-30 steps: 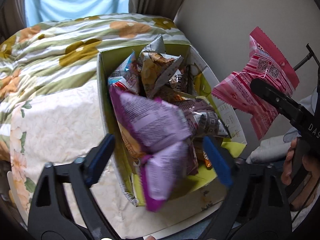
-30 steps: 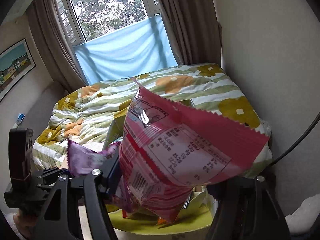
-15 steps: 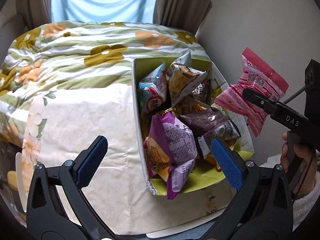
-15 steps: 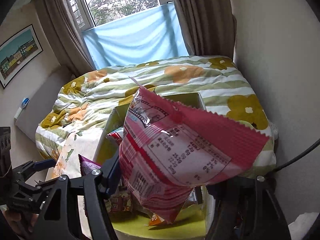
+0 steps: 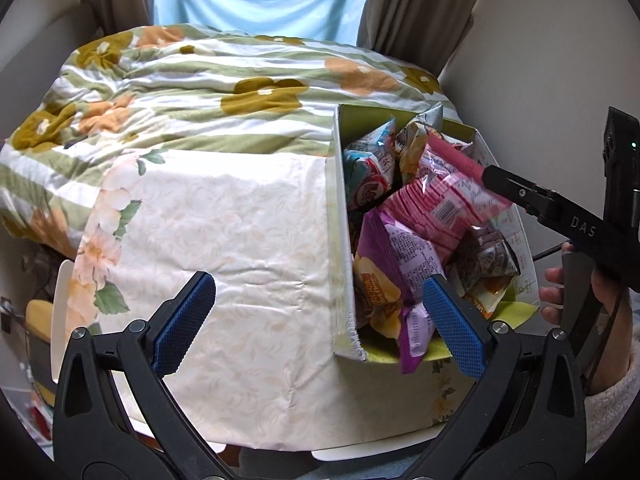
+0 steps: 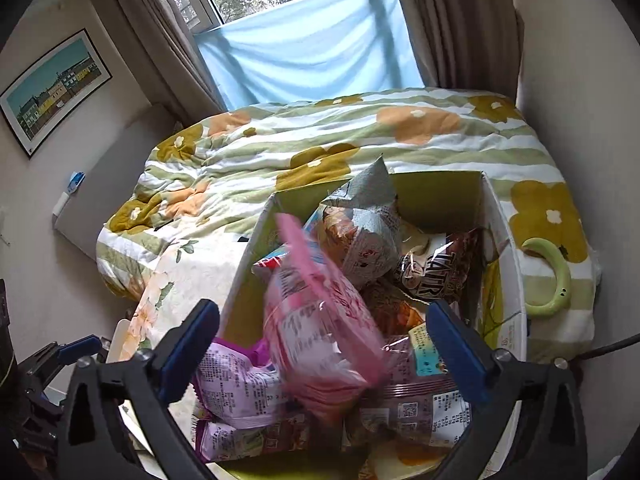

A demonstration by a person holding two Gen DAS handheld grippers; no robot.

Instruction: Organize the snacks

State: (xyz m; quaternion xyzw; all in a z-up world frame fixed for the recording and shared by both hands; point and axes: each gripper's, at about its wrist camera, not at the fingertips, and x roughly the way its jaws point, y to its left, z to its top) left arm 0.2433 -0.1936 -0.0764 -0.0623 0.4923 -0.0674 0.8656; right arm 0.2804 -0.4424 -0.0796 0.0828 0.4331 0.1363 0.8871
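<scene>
A green-lined cardboard box (image 5: pixel 339 216) full of snack bags stands on a cloth-covered table, and also shows in the right wrist view (image 6: pixel 496 216). A pink snack bag (image 6: pixel 320 332) is blurred between my open right fingers, above the pile; it lies on the snacks in the left wrist view (image 5: pixel 436 204). A purple bag (image 5: pixel 396 264) lies at the box's near end, also in the right wrist view (image 6: pixel 236 384). My left gripper (image 5: pixel 320 316) is open and empty, over the table and the box's left wall. My right gripper (image 6: pixel 324 340) is open over the box.
The floral cream tablecloth (image 5: pixel 224 248) covers the table left of the box. A bed with a green flowered quilt (image 5: pixel 192 88) lies behind. A wall (image 5: pixel 540 60) is close on the right. A green ring-shaped object (image 6: pixel 556 280) lies on the quilt by the box.
My right gripper opened and let go of the pink bag, which dropped onto the snacks in the box. My left gripper drew back and left from the box.
</scene>
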